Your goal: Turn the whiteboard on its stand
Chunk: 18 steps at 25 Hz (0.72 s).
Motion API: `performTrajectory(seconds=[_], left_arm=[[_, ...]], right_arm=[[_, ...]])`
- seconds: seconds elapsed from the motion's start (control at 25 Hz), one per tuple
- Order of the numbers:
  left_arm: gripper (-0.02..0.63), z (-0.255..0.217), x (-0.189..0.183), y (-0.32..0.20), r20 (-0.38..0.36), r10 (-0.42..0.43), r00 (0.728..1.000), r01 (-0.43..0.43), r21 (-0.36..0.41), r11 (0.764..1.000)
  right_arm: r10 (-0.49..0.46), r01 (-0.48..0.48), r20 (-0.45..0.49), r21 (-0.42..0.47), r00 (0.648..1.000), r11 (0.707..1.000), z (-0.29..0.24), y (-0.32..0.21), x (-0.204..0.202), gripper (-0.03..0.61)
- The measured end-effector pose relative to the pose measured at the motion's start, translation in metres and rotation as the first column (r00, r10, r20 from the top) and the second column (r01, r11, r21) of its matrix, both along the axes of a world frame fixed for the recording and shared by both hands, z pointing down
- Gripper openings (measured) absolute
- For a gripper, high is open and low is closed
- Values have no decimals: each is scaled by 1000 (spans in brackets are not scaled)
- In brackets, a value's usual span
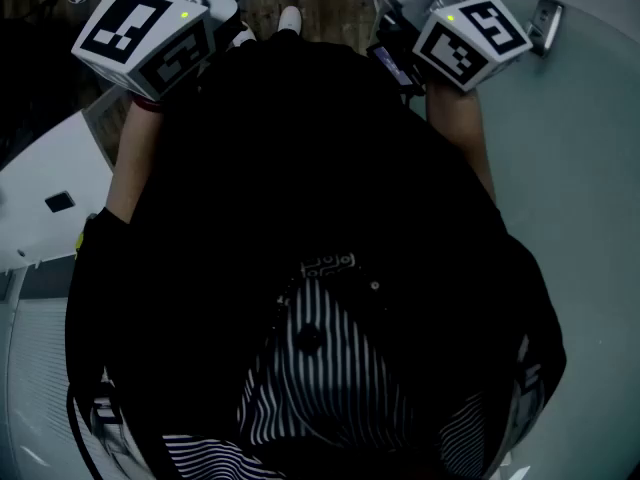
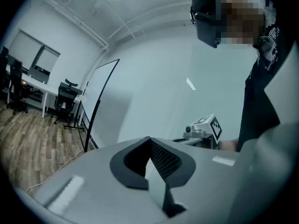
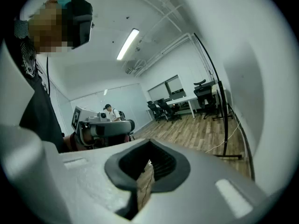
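The whiteboard [image 2: 105,101], a pale panel in a thin black frame on a black stand, rises ahead of my left gripper [image 2: 156,171] in the left gripper view. The right gripper view has its curved black frame [image 3: 219,97] at the right, beside my right gripper [image 3: 142,181]. Both grippers have their jaws shut with nothing between them and touch nothing. In the head view I look down my own dark clothing, and only the left marker cube [image 1: 145,33] and the right marker cube [image 1: 470,43] show at the top edge, held up in front of my chest.
Black office chairs [image 2: 65,97] and white desks [image 2: 28,80] stand on the wooden floor [image 2: 32,143] at the far left. More chairs [image 3: 163,108] and another person [image 3: 109,110] are across the room. A cable [image 3: 219,146] lies by the stand's foot [image 3: 229,155].
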<state>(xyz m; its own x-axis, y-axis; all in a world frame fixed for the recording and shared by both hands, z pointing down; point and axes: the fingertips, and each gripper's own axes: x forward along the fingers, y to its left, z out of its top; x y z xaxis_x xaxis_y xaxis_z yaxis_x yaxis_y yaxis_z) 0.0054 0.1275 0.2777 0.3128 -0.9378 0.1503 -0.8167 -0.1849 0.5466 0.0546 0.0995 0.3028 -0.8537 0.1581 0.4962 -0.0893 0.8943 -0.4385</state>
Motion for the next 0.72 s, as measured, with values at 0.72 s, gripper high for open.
performTrajectory(seconds=[0.72], left_arm=[[5, 2, 2, -3, 54, 19, 998, -19, -1, 1000]], right_arm=[[4, -4, 1, -1, 1000, 1000, 11, -1, 5, 0]])
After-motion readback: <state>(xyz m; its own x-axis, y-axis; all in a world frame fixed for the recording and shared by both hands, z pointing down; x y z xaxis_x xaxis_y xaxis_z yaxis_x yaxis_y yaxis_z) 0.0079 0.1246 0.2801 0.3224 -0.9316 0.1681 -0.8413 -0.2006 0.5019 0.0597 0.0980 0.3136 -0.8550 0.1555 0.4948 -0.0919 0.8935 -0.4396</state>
